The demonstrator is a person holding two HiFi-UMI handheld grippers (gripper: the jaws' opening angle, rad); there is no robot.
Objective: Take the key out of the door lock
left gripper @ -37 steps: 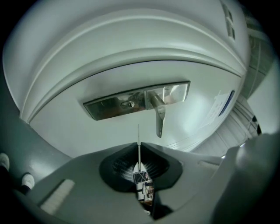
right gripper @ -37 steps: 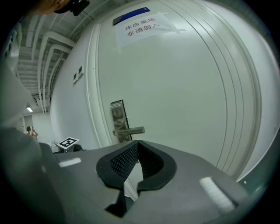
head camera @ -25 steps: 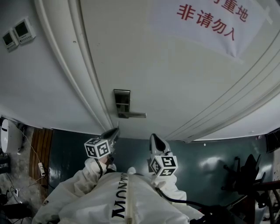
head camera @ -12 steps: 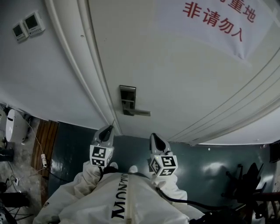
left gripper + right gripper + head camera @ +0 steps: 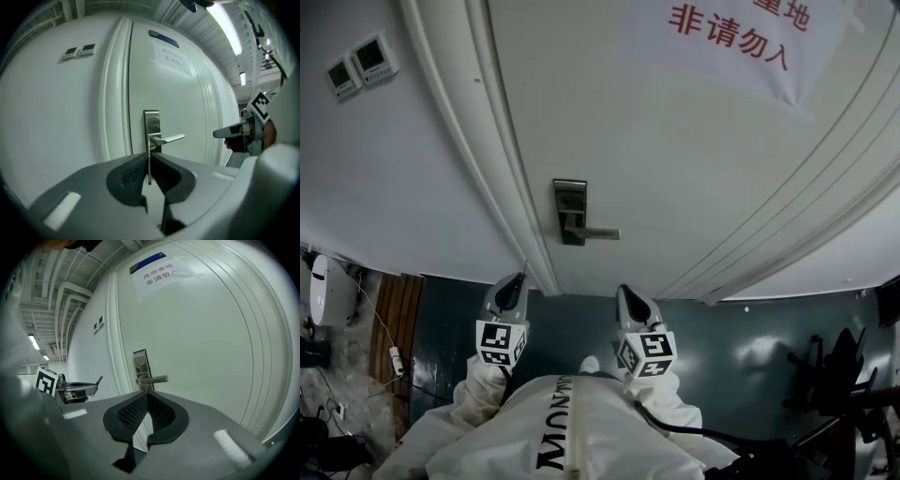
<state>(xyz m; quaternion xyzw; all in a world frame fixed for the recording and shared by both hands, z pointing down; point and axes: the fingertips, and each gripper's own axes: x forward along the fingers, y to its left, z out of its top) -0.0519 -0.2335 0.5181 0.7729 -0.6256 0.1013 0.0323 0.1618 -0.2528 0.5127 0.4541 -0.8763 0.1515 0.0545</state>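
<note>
The silver lock plate (image 5: 570,211) with its lever handle (image 5: 598,232) sits on the white door (image 5: 675,159). My left gripper (image 5: 514,281) hangs below and left of the lock, away from the door, and is shut on the key. In the left gripper view the key (image 5: 149,164) is a thin metal blade upright between the pads, with the lock plate (image 5: 152,129) beyond it. The right gripper view shows the key's tip (image 5: 99,379) sticking out of the left gripper. My right gripper (image 5: 626,292) is shut and empty, level with the left one.
A paper notice with red characters (image 5: 727,37) is taped to the door. Two wall panels (image 5: 361,64) hang left of the door frame (image 5: 478,159). A dark chair (image 5: 844,375) stands at the right, a white device (image 5: 323,291) and cables at the left.
My left gripper has drawn back from the lock, down and to the left, with the key in it. The right gripper has barely moved.
</note>
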